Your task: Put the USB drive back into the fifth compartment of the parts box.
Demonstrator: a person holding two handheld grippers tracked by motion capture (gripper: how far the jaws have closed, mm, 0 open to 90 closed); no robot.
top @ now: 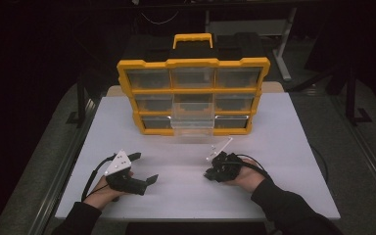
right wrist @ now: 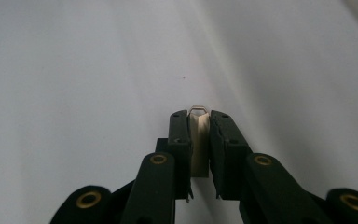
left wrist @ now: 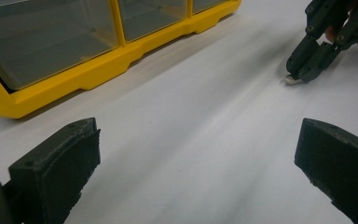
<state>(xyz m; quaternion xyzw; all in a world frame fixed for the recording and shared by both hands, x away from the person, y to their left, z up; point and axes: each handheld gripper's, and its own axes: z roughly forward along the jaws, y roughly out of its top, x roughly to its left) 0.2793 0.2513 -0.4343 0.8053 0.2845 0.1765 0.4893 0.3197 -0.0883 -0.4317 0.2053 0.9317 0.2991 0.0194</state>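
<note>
Right tool (right wrist: 199,122) clamps a small pale clip (right wrist: 199,140) low on the white surface (top: 186,191), center-right of frame, left tool (top: 144,169) gapes wide and empty; pickup done, likely stowing in yellow organizer (top: 193,93) remains.

Drawer organizer (top: 193,93) at table's (top: 284,196) far edge; small clip (right wrist: 199,140) between right tool's (right wrist: 199,122) jaws.

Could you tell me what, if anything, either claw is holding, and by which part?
The right claw grips a small pale flat piece by its two long sides, its metal-looped end poking out. The left claw holds nothing.
</note>
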